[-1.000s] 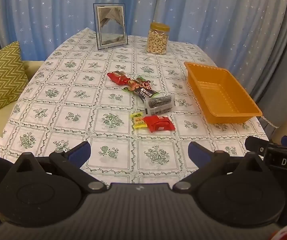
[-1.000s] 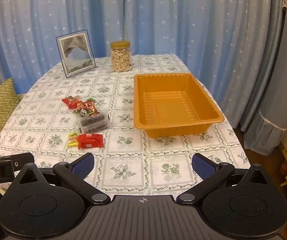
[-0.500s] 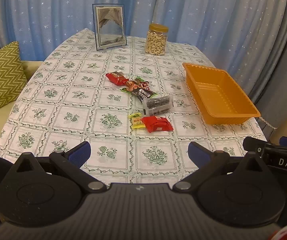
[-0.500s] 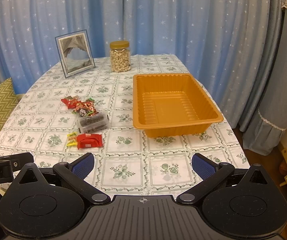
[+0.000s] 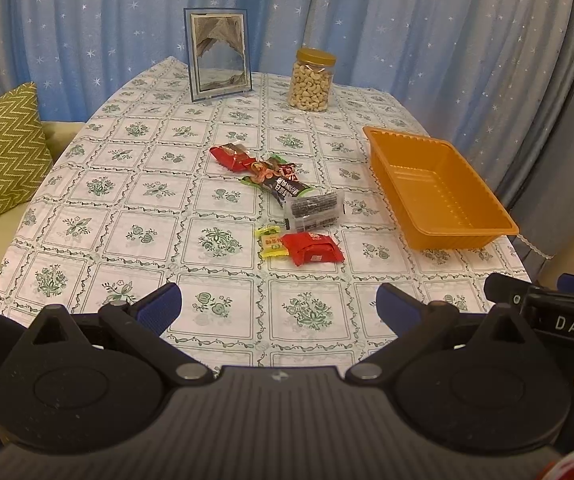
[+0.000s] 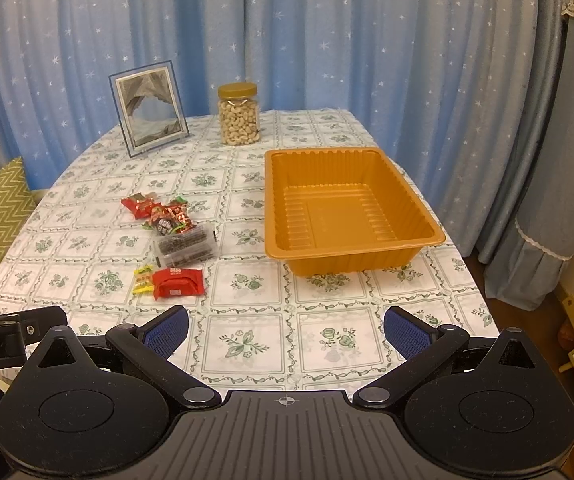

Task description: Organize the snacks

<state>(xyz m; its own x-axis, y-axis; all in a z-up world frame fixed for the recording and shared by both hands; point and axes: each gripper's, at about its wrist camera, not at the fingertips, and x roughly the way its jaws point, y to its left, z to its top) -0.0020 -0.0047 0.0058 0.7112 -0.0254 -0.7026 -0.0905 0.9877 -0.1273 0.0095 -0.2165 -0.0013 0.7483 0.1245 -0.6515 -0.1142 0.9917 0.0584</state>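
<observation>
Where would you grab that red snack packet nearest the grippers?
Probably across its short sides, coming straight down from above. The red snack packet lies flat on the tablecloth, puffed in the middle, so open fingers could straddle it. A yellow candy touches its left end, so closing across the near and far long edges avoids catching that. The left gripper is open.

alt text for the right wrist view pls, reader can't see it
An empty orange plastic tray sits on a floral tablecloth, with a loose cluster of wrapped snacks apart from it on its left. The right gripper hovers at the near table edge, jaws wide open and empty. Behind stand a jar of cashews and a picture frame before blue starred curtains.
</observation>
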